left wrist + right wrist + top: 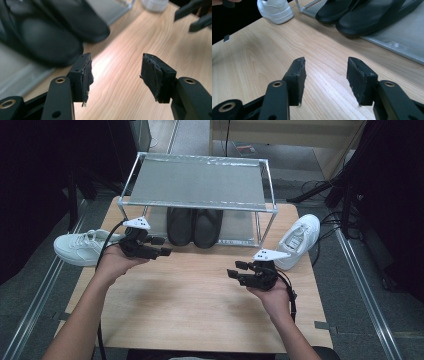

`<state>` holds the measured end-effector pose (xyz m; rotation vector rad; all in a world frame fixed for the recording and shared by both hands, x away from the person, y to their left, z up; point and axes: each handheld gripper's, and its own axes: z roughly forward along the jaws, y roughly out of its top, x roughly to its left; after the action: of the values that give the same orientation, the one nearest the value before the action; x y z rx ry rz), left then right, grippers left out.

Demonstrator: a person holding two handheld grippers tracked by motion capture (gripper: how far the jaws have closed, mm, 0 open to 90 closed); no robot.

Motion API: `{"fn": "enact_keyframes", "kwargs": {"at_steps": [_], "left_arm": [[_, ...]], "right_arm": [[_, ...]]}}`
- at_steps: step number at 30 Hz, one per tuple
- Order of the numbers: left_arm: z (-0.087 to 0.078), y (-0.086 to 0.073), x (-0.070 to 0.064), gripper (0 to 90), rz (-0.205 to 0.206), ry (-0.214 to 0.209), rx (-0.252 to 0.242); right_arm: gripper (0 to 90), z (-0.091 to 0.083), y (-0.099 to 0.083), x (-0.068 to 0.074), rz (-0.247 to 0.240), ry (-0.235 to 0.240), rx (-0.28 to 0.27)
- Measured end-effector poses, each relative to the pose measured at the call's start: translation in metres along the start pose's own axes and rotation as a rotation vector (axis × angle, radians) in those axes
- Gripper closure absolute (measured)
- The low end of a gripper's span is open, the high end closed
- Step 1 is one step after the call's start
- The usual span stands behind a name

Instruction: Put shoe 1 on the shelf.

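A pair of black shoes (194, 226) sits side by side on the lower shelf of a metal shoe rack (200, 182), and their toes show close in the left gripper view (50, 37) and the right gripper view (362, 17). One white sneaker (82, 246) lies at the table's left edge; another white sneaker (299, 240) stands at the right of the rack. My left gripper (162, 251) is open just in front of the black shoes, holding nothing (116, 77). My right gripper (237, 270) hovers open over the bare wood, empty (325, 80).
The wooden table (200, 305) has free room in its middle and front. The rack's top shelf is a bare grey mesh. Metal rails run along the floor on both sides, and dark equipment and cables stand at the right.
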<state>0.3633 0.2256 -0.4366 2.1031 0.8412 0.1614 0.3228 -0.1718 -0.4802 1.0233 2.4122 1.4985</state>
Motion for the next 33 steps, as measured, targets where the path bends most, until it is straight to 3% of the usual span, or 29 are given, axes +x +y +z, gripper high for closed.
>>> {"fn": "enact_keyframes", "kwargs": {"at_steps": [5, 8, 15, 18, 33], "left_arm": [[-0.006, -0.014, 0.002, 40.9, -0.016, 0.014, -0.020], [-0.012, -0.020, 0.002, 38.6, -0.049, -0.003, -0.037], [-0.021, -0.028, 0.001, 38.5, -0.022, 0.024, -0.040], [-0.023, -0.032, 0.006, 38.5, -0.031, 0.033, -0.028], [-0.052, -0.053, 0.041, 39.0, -0.139, 0.102, -0.075]], "right_arm": [[51.0, 0.000, 0.002, 0.000, -0.009, -0.003, -0.007], [51.0, -0.002, 0.002, 0.000, -0.005, -0.018, -0.016], [50.5, -0.001, 0.001, 0.000, -0.005, -0.021, -0.001], [50.1, 0.001, 0.001, 0.001, -0.013, -0.025, 0.009], [49.5, 0.004, 0.000, 0.000, -0.002, -0.032, 0.031]]}}
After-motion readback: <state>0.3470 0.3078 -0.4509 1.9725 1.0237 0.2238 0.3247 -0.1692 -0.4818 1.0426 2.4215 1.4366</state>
